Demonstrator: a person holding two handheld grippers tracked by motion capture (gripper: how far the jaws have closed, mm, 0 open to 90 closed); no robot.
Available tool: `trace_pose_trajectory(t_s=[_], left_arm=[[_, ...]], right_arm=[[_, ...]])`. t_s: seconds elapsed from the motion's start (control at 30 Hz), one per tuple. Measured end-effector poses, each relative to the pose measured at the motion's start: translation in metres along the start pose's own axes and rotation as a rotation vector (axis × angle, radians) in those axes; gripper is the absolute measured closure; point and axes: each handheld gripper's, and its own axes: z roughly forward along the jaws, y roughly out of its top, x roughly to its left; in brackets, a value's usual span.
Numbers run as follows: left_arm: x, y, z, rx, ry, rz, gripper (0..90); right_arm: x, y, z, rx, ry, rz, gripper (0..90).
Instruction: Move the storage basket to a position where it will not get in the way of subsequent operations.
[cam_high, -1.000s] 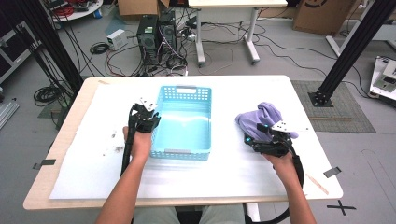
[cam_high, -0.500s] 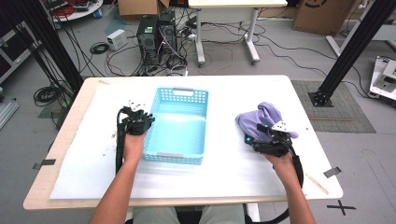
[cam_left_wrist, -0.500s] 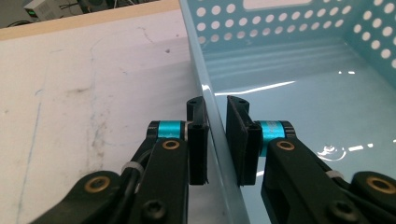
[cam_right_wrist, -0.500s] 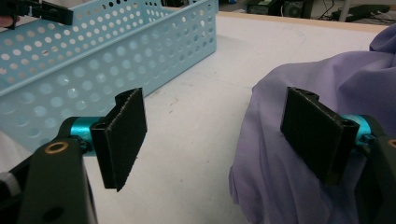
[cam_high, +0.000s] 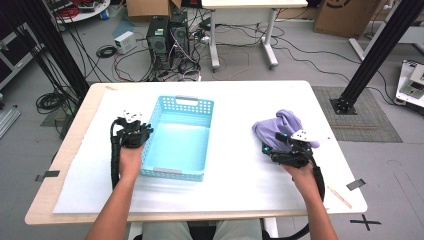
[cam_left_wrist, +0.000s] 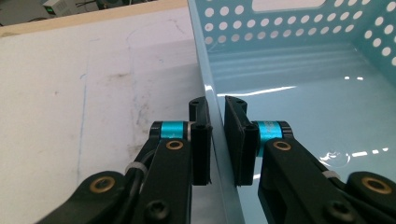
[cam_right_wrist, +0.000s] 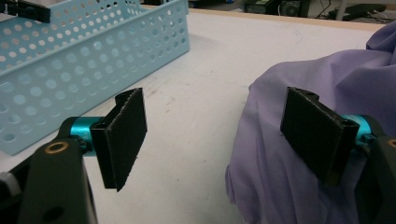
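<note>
Two grippers, one landmark: the light-blue perforated basket (cam_high: 177, 137), standing near table centre with its long axis running away from the person.

Left gripper (cam_high: 133, 131) sits at the basket's left long wall. Its jaws straddle that wall, one pad outside and one inside, and have just been closing; in the left gripper view (cam_left_wrist: 215, 140) the pads look pressed onto the thin plastic. Judged a grip on the wall.

Purple cloth (cam_high: 281, 129) lies bunched on the white table cover (cam_high: 235, 175), well apart from the basket, off its right long side. Right gripper (cam_high: 280, 149) is at the cloth's near edge, jaws wide and holding nothing; in the right gripper view (cam_right_wrist: 219, 140) one pad overlaps the cloth (cam_right_wrist: 303, 154), the other stands over bare table.

Relation that matters: the basket lies to the left of the cloth, open top up. The right hand is much the nearer to the cloth; the left steadies the basket.
</note>
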Motion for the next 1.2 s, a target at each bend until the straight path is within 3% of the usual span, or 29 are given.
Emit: trace_pose_trajectory(t_s=[0.17, 0.33, 0.43, 0.67, 0.83, 1.1, 1.2], left_arm=[[0.005, -0.006, 0.001, -0.017, -0.051, -0.002, 72.9], [0.006, -0.004, 0.000, -0.027, -0.055, 0.012, 70.6], [0.007, -0.005, 0.002, -0.006, -0.046, 0.021, 76.4], [0.003, -0.005, 0.001, -0.007, 0.006, 0.030, 80.1], [0.005, -0.006, -0.002, -0.011, 0.013, 0.020, 80.3], [0.020, -0.008, -0.009, -0.024, 0.037, -0.015, 80.3], [0.031, -0.012, -0.015, -0.022, 0.057, -0.034, 80.3]], right_arm=[[-0.002, 0.000, 0.000, -0.005, -0.001, 0.008, 22.9], [-0.001, 0.000, 0.000, -0.004, 0.000, 0.009, 23.1], [-0.001, 0.000, 0.000, -0.008, 0.001, 0.001, 23.2], [-0.001, 0.000, -0.001, -0.005, -0.002, 0.006, 23.2], [-0.001, -0.001, 0.000, -0.003, -0.003, 0.009, 23.4], [-0.001, -0.002, -0.001, -0.003, -0.003, 0.008, 23.5], [-0.001, -0.002, -0.001, -0.004, -0.003, 0.005, 23.5]])
